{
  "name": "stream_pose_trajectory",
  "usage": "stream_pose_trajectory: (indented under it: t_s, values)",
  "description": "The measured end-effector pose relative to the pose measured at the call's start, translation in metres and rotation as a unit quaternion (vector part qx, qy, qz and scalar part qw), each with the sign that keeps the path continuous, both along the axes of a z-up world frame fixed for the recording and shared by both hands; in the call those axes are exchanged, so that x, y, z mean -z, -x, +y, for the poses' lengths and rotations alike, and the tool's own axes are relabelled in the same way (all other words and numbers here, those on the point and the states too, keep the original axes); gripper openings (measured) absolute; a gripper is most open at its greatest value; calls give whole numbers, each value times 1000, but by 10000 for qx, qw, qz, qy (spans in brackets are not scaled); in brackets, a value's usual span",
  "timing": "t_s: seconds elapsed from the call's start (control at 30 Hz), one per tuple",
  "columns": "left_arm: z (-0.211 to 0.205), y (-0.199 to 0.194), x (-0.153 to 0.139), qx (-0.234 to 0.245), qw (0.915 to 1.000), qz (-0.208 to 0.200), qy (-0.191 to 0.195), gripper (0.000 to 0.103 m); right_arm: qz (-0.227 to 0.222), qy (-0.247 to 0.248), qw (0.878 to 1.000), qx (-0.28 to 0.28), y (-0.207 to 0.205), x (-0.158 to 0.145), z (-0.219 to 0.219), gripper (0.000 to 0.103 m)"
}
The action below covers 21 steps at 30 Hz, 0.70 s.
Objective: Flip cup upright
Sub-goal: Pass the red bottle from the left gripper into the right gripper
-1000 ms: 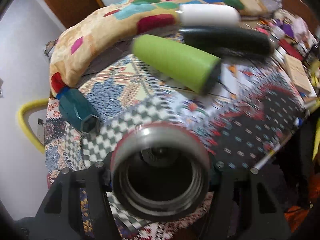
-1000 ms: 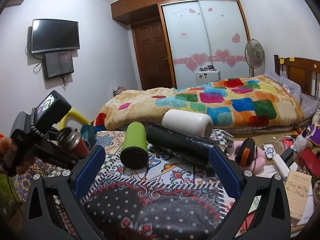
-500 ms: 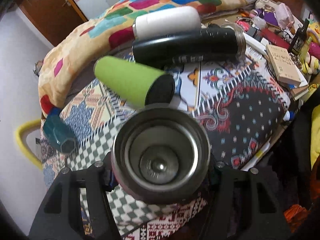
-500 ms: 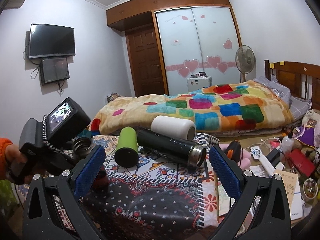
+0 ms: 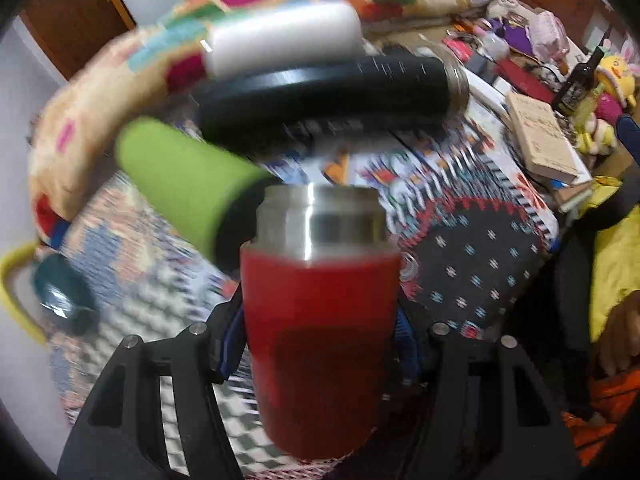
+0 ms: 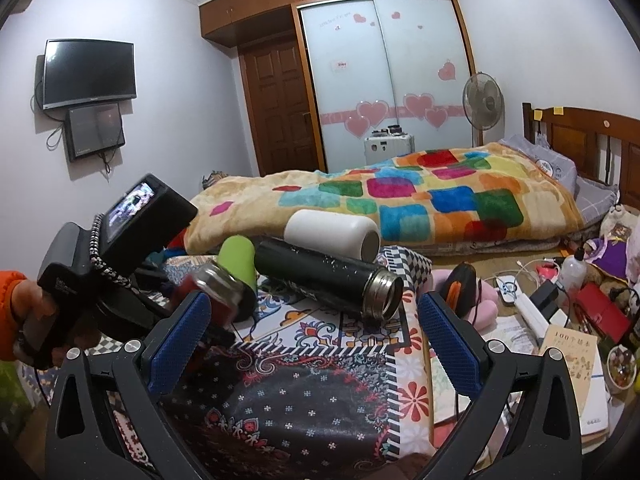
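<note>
red-sleeved steel cup [image 5: 320,320] with a bare metal neck sits clamped between the left gripper [image 5: 320,344] fingers, rim pointing up in the left wrist view, over the patterned patchwork cloth [image 5: 472,272]. the right gripper [image 6: 312,332] hangs spread wide with nothing between its blue pads. beyond lie 3 flasks on their sides: lime green cylinder [image 5: 180,184], black steel-necked flask [image 6: 328,280], white cylinder [image 6: 332,232].

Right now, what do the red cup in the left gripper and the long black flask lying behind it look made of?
Red cup: matte red coating, probably over steel; its bare neck is shiny silver. Long black flask: glossy black paint, threaded metal mouth, likely steel.
</note>
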<state>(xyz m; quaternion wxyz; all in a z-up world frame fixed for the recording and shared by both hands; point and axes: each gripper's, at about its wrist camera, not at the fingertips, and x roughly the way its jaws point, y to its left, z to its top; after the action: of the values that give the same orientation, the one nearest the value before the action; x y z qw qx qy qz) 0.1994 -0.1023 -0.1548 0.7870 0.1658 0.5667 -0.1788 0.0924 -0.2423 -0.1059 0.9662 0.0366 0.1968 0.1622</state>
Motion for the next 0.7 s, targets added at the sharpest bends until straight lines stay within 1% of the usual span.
stream_pose_trajectory:
  t_s: [0.03, 0.1, 0.17, 0.3, 0.33, 0.37, 0.43, 0.5, 0.57, 0.6, 0.63, 0.7]
  values:
    - [-1, 1, 5, 14, 10000, 61, 24, 62, 21, 4, 10000, -10, -1, 0, 0, 103]
    - [-3, 6, 15, 75, 9999, 101, -59, 62, 79, 41, 10000, -39, -2, 3, 2, 103]
    - [-4, 10, 15, 73, 10000, -3, -17, 62, 137, 90, 9998, -67, -4, 5, 4, 103]
    - [7, 9, 11, -96, 9997, 28, 227, 62, 243, 128, 9996, -115, -8, 8, 10, 103]
    - [11, 10, 7, -117, 9995, -14, 300, 64, 258, 111, 9995, -130, -8, 8, 11, 103]
    - [16, 9, 4, -136, 9992, -50, 363, 69, 271, 95, 9995, -136, -9, 8, 11, 103]
    - [29, 13, -8, -207, 9980, -161, 580, 73, 328, 45, 9993, -160, -11, 6, 11, 103]
    - [44, 21, -22, -278, 9959, -257, 817, 73, 396, -4, 9990, -203, -15, 5, 12, 103]
    - [64, 30, -36, -387, 9931, -493, 992, 73, 478, -45, 9985, -270, -20, 3, 13, 103]
    - [78, 35, -42, -519, 9913, -670, 1007, 73, 526, -57, 9981, -313, -23, 3, 15, 103]
    - [87, 36, -45, -643, 9902, -762, 983, 74, 592, -61, 9975, -376, -26, 4, 19, 103]
    - [118, 37, -45, -1004, 9872, -912, 836, 74, 726, -66, 9961, -504, -32, 6, 28, 103]
